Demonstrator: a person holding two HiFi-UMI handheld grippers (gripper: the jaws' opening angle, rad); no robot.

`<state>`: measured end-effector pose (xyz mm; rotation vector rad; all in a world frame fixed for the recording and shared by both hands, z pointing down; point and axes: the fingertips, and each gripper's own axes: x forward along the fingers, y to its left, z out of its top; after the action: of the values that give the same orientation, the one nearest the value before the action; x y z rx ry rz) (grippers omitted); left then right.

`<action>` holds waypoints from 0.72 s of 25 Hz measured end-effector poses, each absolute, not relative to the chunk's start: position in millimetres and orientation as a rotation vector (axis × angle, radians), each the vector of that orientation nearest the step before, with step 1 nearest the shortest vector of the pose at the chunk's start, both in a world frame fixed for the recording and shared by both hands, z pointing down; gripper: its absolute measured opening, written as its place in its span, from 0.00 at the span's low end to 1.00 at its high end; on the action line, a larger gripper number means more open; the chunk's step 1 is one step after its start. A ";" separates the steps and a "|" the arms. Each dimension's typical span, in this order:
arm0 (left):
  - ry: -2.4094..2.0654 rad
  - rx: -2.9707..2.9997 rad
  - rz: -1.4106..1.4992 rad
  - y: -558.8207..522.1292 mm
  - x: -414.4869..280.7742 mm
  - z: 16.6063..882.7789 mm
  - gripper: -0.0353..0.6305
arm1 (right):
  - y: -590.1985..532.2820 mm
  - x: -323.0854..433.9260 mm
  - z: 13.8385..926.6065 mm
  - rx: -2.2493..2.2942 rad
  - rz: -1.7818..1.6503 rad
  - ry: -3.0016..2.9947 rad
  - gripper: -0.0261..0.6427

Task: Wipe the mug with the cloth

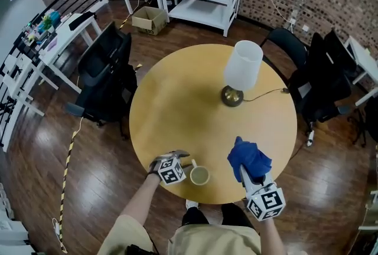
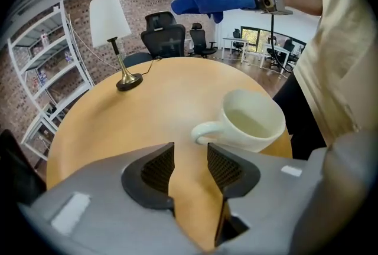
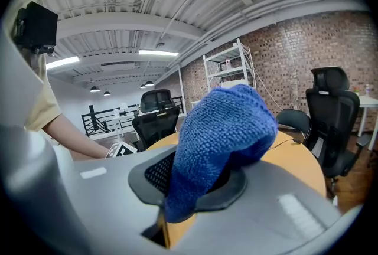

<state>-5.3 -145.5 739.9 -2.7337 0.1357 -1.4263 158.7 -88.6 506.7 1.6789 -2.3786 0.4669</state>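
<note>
Pale yellow short-sleeved shirt along the right edge. Left gripper and right gripper: smooth grey moulded shells, black mesh-patterned pads, each topped with a white cube bearing black square markers.

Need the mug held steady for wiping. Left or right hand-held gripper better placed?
Left. The left hand-held gripper is just short of the mug, at its handle, jaws apart and empty. The right hand-held gripper is shut on the blue cloth, off to the mug's side.
</note>
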 end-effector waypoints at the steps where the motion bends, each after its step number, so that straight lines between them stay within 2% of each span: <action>1: 0.141 -2.744 -1.420 -145.9 -3.0 742.1 0.28 | -88.6 159.7 508.2 1.679 0.469 -2.371 0.14; 9: 0.127 -2.883 -1.327 -139.1 5.8 744.9 0.18 | -89.7 146.9 537.3 1.571 0.483 -2.349 0.14; 18: 0.041 -2.928 -1.244 -137.6 17.7 737.5 0.14 | -109.9 104.3 659.8 0.896 0.402 -2.259 0.14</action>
<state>17.7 -137.6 737.5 -2.9284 0.0408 -1.2443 104.3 -109.9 659.8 0.8956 -2.2593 0.4018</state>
